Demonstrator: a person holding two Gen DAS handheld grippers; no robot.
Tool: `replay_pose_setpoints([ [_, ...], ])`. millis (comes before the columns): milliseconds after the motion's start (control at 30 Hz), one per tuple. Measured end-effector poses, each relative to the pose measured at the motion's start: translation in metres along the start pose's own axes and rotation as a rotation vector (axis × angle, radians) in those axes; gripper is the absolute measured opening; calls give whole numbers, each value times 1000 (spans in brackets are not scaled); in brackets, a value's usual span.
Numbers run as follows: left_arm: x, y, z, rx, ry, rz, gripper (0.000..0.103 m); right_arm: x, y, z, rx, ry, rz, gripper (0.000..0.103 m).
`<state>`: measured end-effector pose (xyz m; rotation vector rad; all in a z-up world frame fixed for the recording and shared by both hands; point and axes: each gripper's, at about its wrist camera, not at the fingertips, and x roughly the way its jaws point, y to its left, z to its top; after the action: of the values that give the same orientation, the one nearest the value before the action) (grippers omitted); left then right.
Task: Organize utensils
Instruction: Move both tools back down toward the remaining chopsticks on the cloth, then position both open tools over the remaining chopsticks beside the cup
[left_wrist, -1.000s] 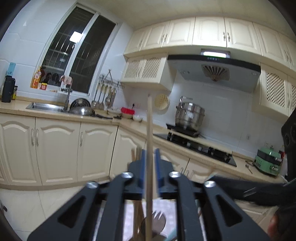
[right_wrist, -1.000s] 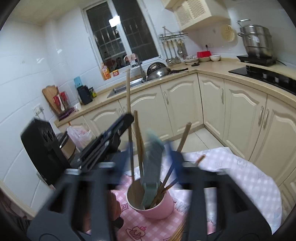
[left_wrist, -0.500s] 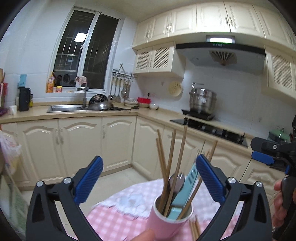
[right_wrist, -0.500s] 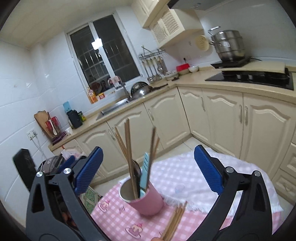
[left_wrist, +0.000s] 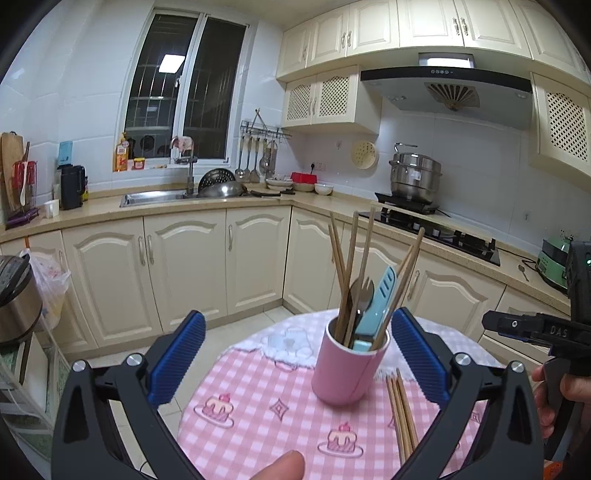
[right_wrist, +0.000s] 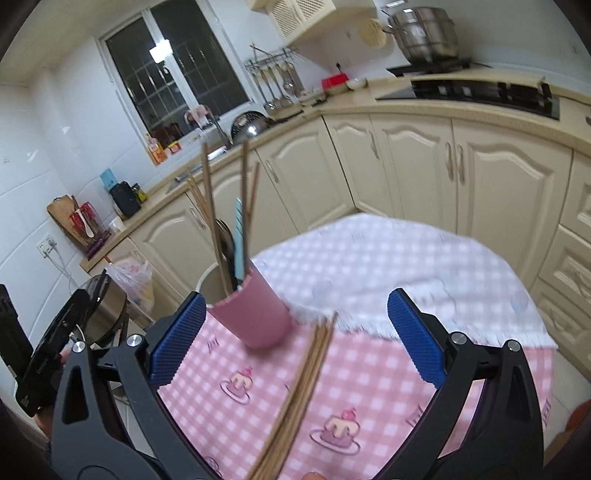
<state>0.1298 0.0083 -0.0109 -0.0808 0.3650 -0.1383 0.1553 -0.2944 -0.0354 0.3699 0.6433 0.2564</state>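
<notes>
Standing between open gripper (left_wrist: 297, 356): cup (left_wrist: 349, 363)

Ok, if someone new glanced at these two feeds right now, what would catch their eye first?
Probably the pink cup on the pink checked tablecloth, bristling with chopsticks, a fork and a light blue utensil. Next, the loose bundle of chopsticks lying flat on the cloth beside the cup. Both the left gripper and right gripper frame it with blue jaws wide open, holding nothing.

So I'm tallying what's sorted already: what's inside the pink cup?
The pink cylindrical cup holds several wooden chopsticks, a metal fork and a light-blue slotted utensil. Their lower ends are hidden by the cup wall.
</notes>
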Motion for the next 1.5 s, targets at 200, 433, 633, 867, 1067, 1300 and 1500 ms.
replay_pose_setpoints([
  [200, 2, -2, -11, -6, 46, -9, 98, 0, -14, -14, 36, 44, -34, 97],
  [433, 14, -7, -25, 2, 117, -15, 98, 14, -16, -38, -2, 147, -117, 97],
  [633, 33, -14, -44, 43, 201, -36, 98, 36, -16, -69, -72, 276, -185, 97],
  [867, 54, -26, -69, 61, 303, -58, 98, 64, -5, -98, -160, 397, -243, 97],
  [1067, 66, -30, -82, 82, 356, -63, 98, 80, 10, -110, -240, 428, -273, 97],
  [1300, 80, -40, -95, 101, 410, -93, 99, 70, 0, -110, -208, 409, -265, 97],
  [1500, 88, -47, -100, 105, 433, -102, 98, 81, -2, -109, -230, 428, -287, 97],
])
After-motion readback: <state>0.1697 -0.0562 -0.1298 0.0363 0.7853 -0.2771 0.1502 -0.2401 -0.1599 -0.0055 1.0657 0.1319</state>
